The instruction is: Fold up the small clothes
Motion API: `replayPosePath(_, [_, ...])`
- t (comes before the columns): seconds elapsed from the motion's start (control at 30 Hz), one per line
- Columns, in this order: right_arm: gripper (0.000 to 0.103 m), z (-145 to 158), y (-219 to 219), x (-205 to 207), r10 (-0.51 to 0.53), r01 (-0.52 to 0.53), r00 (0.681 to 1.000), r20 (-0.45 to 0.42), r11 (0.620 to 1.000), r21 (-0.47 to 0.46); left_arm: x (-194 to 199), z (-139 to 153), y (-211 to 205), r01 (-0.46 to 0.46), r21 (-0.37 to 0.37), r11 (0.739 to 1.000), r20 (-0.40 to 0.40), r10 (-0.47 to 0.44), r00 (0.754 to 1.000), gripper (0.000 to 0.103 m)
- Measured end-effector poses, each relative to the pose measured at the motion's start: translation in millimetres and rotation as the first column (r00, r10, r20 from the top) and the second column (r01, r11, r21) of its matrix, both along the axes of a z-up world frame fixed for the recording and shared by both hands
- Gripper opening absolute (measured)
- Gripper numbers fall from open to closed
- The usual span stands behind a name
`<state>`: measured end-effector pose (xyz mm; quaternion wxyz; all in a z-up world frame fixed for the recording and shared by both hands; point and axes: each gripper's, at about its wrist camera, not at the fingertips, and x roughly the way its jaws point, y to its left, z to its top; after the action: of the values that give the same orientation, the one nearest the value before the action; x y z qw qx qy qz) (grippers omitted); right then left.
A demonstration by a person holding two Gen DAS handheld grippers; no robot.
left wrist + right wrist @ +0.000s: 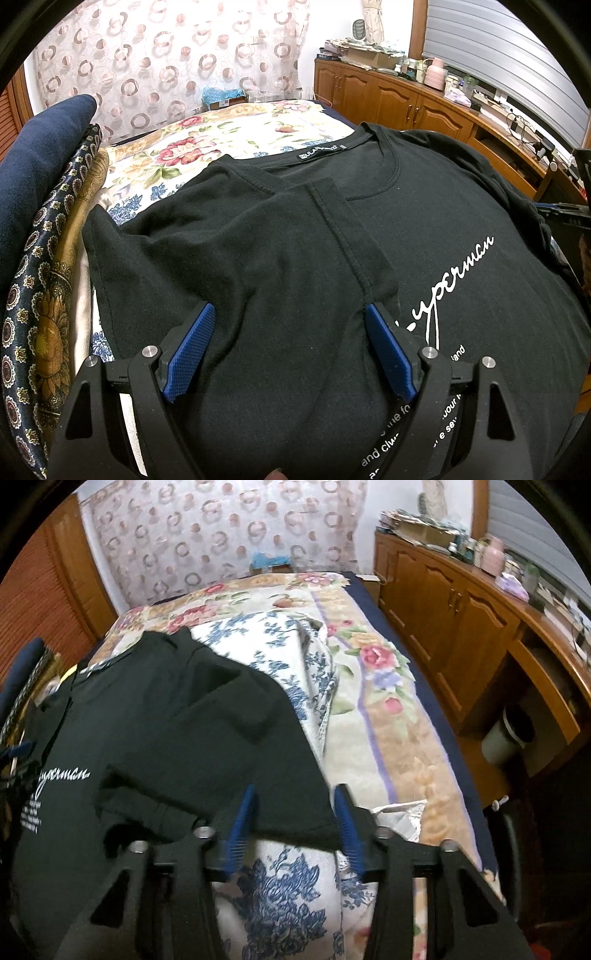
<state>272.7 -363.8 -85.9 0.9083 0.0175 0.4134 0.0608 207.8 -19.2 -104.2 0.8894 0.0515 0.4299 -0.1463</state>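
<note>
The left gripper [288,325] sits spread over the black T-shirt [424,229]; the right gripper [295,805], half-spread, straddles its right hem unpinched, so closing risks missing a layer.

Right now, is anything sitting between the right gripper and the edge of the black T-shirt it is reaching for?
Nothing visible blocks it. The right gripper has its jaws parted, with the side edge of the black T-shirt already lying between the blue pads. Only the blue floral sheet lies underneath.
</note>
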Motion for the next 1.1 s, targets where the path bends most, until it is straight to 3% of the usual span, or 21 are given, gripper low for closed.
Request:
replayPosePath(0.03, [0.032,1,2,-2,0.010,-0.010,1.000,0.002,1.000,-0.020,0,0,0,0.000,0.000,1.000,0.000,0.000,1.000,0.084])
replayPosePath(0.1, [0.012,3,4,-5,0.031,-0.031,1.000,0.001,0.998,-0.047,0,0,0,0.000,0.000,1.000,0.000,0.000,1.000,0.084])
replayPosePath(0.2, [0.004,8,9,-10,0.047,-0.045,0.999,0.018,0.996,-0.071,0,0,0,0.000,0.000,1.000,0.000,0.000,1.000,0.084])
replayPosePath(0.47, [0.002,55,35,-12,0.158,-0.159,0.978,0.136,0.987,-0.006,0,0,0,-0.001,-0.001,1.000,0.000,0.001,1.000,0.084])
replayPosePath(0.67, [0.002,89,99,2,0.346,-0.353,0.915,0.208,0.935,-0.001,0,0,0,-0.001,-0.001,1.000,0.001,0.001,1.000,0.084])
replayPosePath(0.8, [0.002,99,135,11,0.437,-0.435,0.870,0.228,0.898,-0.062,0,0,0,-0.001,-0.001,1.000,0.001,0.001,1.000,0.084])
replayPosePath(0.87, [0.002,97,133,17,0.435,-0.432,0.872,0.224,0.900,-0.065,0,0,0,-0.001,-0.001,1.000,0.001,0.001,1.000,0.084])
replayPosePath(1.03, [0.003,89,106,23,0.330,-0.318,0.919,0.213,0.944,-0.091,0,0,0,-0.002,-0.001,1.000,0.001,0.002,1.000,0.084])
replayPosePath(1.1, [0.021,82,95,18,0.287,-0.268,0.936,0.204,0.956,-0.117,0,0,0,-0.002,0.000,1.000,0.001,0.002,1.000,0.084])
